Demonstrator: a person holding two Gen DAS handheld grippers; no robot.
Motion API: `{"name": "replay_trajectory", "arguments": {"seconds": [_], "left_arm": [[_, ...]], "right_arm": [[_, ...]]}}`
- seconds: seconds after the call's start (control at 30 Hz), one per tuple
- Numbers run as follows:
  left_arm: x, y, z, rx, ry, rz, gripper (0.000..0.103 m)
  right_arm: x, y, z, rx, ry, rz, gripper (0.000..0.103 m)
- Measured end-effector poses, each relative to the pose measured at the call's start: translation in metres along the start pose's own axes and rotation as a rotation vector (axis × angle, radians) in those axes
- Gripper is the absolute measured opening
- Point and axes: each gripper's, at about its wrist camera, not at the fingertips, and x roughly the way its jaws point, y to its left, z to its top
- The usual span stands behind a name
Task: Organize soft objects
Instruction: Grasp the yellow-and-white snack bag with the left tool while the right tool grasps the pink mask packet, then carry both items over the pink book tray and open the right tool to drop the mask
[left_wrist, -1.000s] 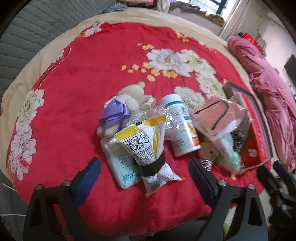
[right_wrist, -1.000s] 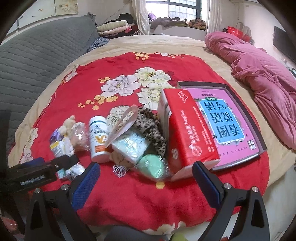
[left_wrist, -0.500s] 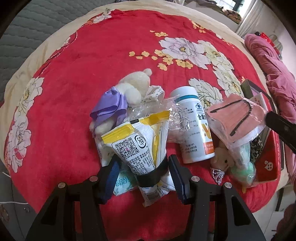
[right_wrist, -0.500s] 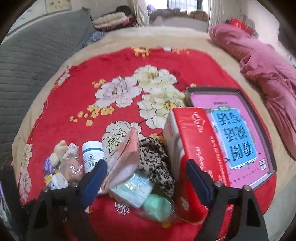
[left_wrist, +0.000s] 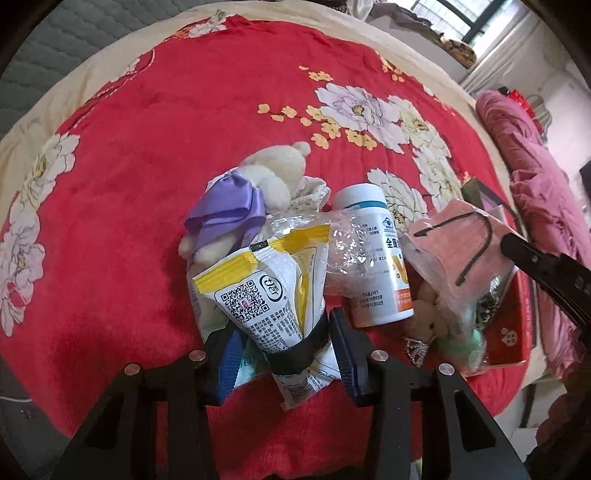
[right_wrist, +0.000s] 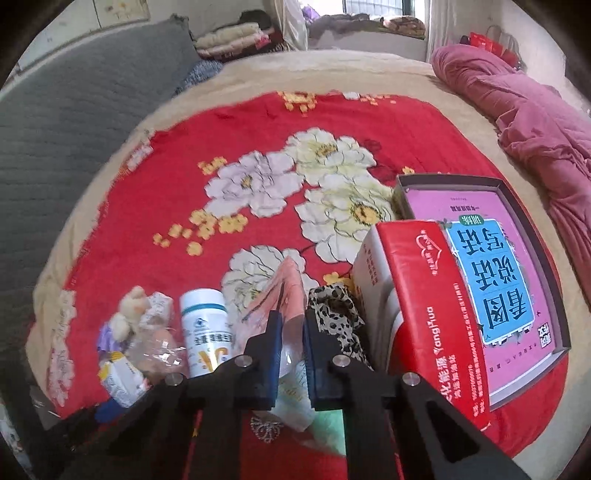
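Both tools have just been closing: my left tool (left_wrist: 284, 354) now pinches the banded yellow-and-white snack packet (left_wrist: 273, 295), and my right tool (right_wrist: 291, 350) is clamped on the clear bag holding a pink mask (right_wrist: 286, 295). Around them on the red floral blanket (left_wrist: 147, 147) lie a plush bear (left_wrist: 269, 173), a white bottle (right_wrist: 207, 332) and a red box (right_wrist: 424, 295).

The far half of the red blanket (right_wrist: 192, 155) lies open for passage. Near the bed edge, plush bear (left_wrist: 273, 173), white bottle (right_wrist: 207, 332), bagged items and red box (right_wrist: 424, 295) stand packed together, touching.
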Motion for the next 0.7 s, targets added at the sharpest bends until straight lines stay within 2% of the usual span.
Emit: {"name": "replay_trajectory", "arguments": {"seconds": [0.1,0.23,0.4,0.7], "left_arm": [[-0.007,0.002,-0.001,-0.006,-0.011,-0.034,0.046],[-0.02,-0.002,-0.002,0.007,-0.036,-0.067,0.045],[-0.033,-0.005,-0.004,0.022,-0.054,-0.08,0.045],[-0.057,-0.027,-0.004,0.053,-0.086,-0.113,0.045]], "right_arm": [[-0.016,-0.007,0.0,0.029,-0.024,0.035,0.011],[-0.038,-0.017,0.003,0.043,-0.077,0.039,0.01],[-0.052,-0.026,0.006,0.054,-0.123,0.028,0.006],[-0.084,-0.044,0.008,0.086,-0.195,0.033,0.006]]}}
